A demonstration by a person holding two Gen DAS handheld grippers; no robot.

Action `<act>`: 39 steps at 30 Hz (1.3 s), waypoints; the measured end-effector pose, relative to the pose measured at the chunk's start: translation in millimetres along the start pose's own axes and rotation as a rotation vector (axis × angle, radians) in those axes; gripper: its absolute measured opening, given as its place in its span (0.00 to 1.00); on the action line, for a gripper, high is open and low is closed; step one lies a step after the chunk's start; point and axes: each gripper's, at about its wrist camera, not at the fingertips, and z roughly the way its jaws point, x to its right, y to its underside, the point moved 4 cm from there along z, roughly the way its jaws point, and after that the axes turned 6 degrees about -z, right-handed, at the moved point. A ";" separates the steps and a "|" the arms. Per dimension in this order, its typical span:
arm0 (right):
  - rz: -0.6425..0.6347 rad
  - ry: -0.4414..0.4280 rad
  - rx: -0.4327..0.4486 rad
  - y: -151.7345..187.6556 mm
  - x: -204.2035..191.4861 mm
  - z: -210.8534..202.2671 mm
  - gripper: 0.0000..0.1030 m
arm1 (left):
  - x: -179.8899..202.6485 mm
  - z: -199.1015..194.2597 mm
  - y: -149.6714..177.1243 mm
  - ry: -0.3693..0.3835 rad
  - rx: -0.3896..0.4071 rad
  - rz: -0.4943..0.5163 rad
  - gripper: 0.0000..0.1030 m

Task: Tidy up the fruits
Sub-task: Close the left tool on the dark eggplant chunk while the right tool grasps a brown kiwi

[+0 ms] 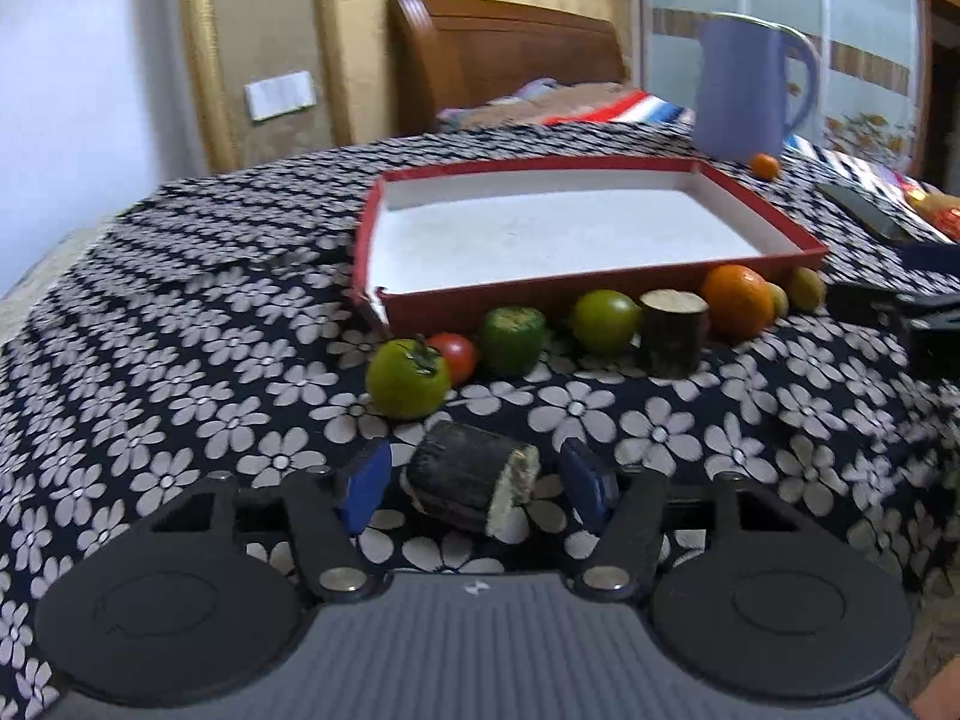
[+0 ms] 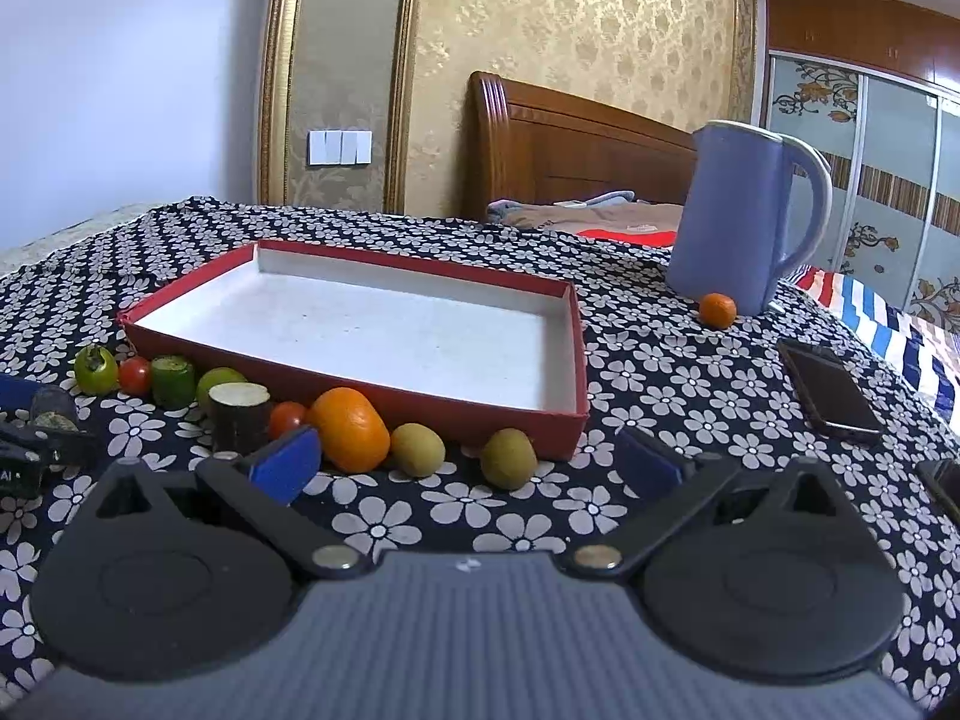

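Fruit is lined up on a floral tablecloth [image 1: 180, 360] along the near wall of a shallow red tray [image 1: 600, 294], whose white floor is bare. In the left wrist view the row is made up, from the tray's torn left corner to its right corner, of a green tomato [image 1: 407, 381], a small red tomato [image 1: 457, 355], a green cut piece [image 1: 512, 339], a green round fruit [image 1: 605, 322], an upright dark stub [image 1: 673, 330], an orange [image 1: 738, 302] and two small yellow-green fruits [image 1: 806, 288].

A dark cut chunk [image 1: 468, 483], lying on its side with its pale cut face turned right, is seen on the cloth between the blue pads of the left gripper [image 1: 477, 489]. The jaws are partly closed; a narrow gap is visible on each side of the chunk, so no grip is shown.

The right gripper [image 2: 474, 462] is held with its jaws wide apart and nothing between them, over the cloth in front of the tray's near right corner, near a kiwi-like fruit [image 2: 509, 458].

A blue jug [image 2: 744, 216] stands beyond the tray's far right corner, with a small tangerine [image 2: 717, 309] at its base. A dark phone [image 2: 831, 390] lies toward the cloth's right edge.
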 end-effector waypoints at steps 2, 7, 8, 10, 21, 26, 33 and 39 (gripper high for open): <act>0.000 0.001 -0.001 -0.3 -0.5 0.4 1.00 | -0.9 -1.0 -0.8 0.027 -0.006 0.026 0.52; -0.006 -0.011 -0.013 1.1 -3.3 3.4 1.00 | -5.9 3.0 -1.0 0.039 -0.025 0.026 0.39; -0.007 -0.016 -0.014 1.3 -3.9 3.8 1.00 | -5.4 2.6 -0.7 0.037 -0.023 0.023 0.39; -0.009 -0.026 -0.023 2.0 -4.6 4.7 1.00 | -3.7 1.8 0.3 0.024 -0.016 0.028 0.39; -0.033 -0.048 -0.109 10.4 22.3 25.1 0.73 | 8.4 -5.6 -5.1 -0.015 0.015 -0.030 0.39; -0.044 -0.059 -0.162 6.8 31.7 45.9 0.52 | 16.2 -4.3 -6.1 0.001 0.017 -0.039 0.39; -0.023 -0.081 -0.206 5.4 26.9 66.9 0.33 | 16.4 -1.1 -6.3 -0.013 0.019 -0.041 0.39; -0.028 -0.070 -0.211 4.1 20.3 72.2 0.29 | 12.4 4.5 -3.8 -0.021 0.007 -0.049 0.39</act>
